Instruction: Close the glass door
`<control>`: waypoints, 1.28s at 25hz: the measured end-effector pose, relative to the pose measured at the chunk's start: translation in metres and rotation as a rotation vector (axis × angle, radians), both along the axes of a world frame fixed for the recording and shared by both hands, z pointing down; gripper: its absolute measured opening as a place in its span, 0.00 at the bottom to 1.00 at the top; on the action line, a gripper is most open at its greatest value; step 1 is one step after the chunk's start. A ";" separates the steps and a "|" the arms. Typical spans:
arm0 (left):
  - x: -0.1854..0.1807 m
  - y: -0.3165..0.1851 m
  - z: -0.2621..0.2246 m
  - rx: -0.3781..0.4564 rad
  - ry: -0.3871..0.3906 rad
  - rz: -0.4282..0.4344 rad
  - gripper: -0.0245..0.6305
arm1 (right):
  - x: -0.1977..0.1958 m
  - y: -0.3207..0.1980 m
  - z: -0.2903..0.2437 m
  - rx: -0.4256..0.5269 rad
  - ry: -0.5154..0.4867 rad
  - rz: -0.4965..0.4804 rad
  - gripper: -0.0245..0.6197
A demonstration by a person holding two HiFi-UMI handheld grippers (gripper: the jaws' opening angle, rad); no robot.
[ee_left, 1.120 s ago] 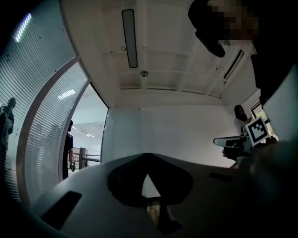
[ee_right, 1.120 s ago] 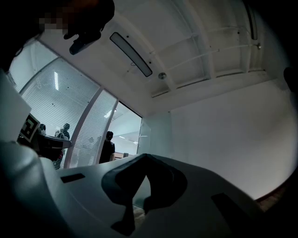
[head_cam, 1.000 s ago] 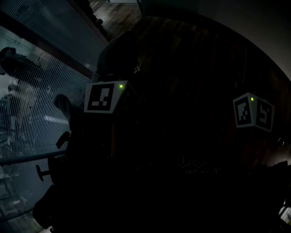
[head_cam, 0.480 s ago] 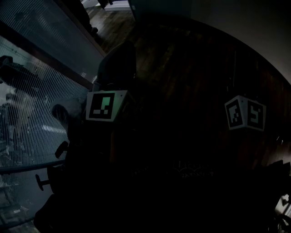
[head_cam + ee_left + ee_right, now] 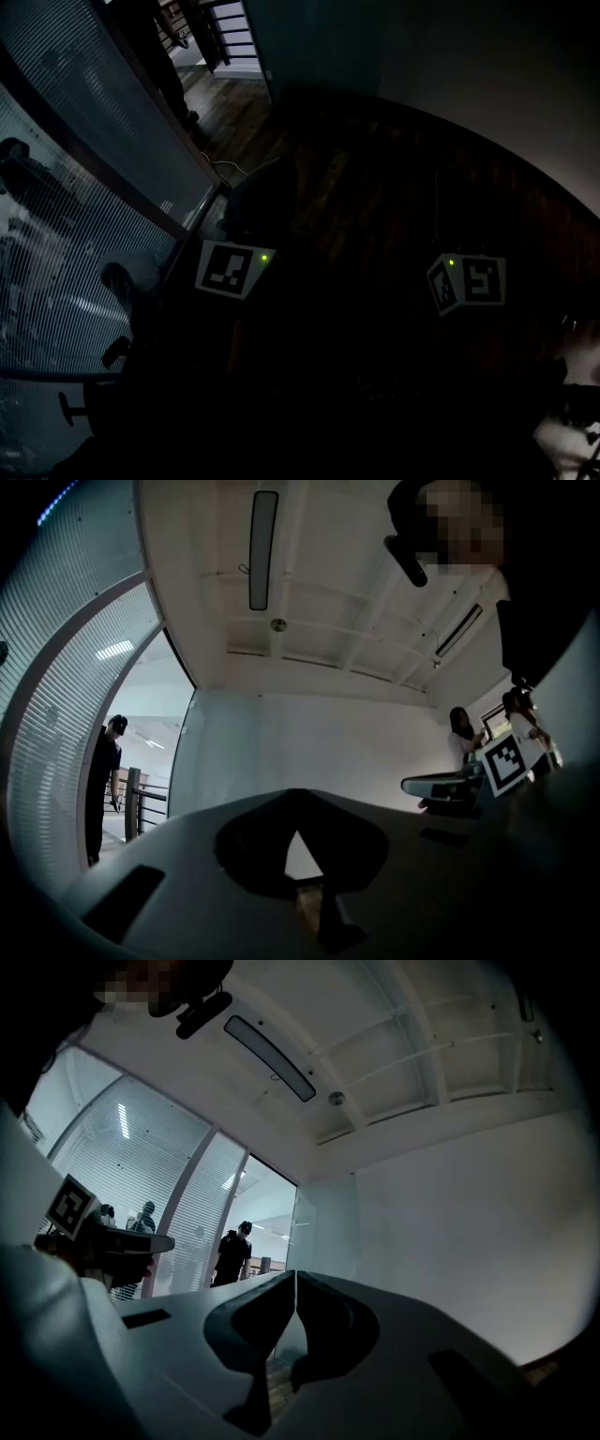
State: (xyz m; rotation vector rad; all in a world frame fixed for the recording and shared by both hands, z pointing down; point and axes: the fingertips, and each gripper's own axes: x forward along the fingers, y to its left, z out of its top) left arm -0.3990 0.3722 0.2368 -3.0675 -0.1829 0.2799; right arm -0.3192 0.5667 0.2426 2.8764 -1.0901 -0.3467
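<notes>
The glass door (image 5: 323,1230) stands swung open next to the white wall, right of the doorway (image 5: 267,1232). In the left gripper view the glass door (image 5: 183,761) has its edge beside the bright opening. My left gripper (image 5: 298,797) has its jaw tips touching, with nothing held. The jaws of my right gripper (image 5: 296,1281) are also shut and empty. Both point toward the door from some way off. The head view is very dark: only the left marker cube (image 5: 230,269) and the right marker cube (image 5: 466,281) show, and the fingers are hidden.
A striped glass wall (image 5: 66,216) runs along the left. A person in dark clothes (image 5: 230,1255) stands in the doorway. More people (image 5: 464,738) are off to the side. A cable (image 5: 234,169) lies on the dark wooden floor near the threshold.
The head view has swung toward the doorway, which now shows at the top. Both marker cubes sit lower in the picture, and the right one has drawn closer to the left.
</notes>
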 end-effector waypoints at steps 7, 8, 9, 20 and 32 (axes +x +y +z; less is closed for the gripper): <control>0.013 0.018 0.007 0.011 -0.006 -0.030 0.03 | 0.011 0.014 0.005 0.003 -0.007 -0.017 0.04; 0.016 0.018 0.007 0.008 -0.006 -0.030 0.03 | 0.014 0.014 0.006 0.003 -0.009 -0.018 0.04; 0.018 0.018 0.009 0.004 -0.008 -0.030 0.03 | 0.017 0.013 0.007 0.002 -0.011 -0.018 0.04; 0.087 -0.014 0.025 -0.019 -0.032 -0.002 0.03 | 0.077 -0.022 0.024 -0.002 -0.040 0.005 0.04; 0.204 -0.101 0.011 0.019 -0.030 0.049 0.03 | 0.186 -0.094 0.016 -0.018 -0.036 0.079 0.04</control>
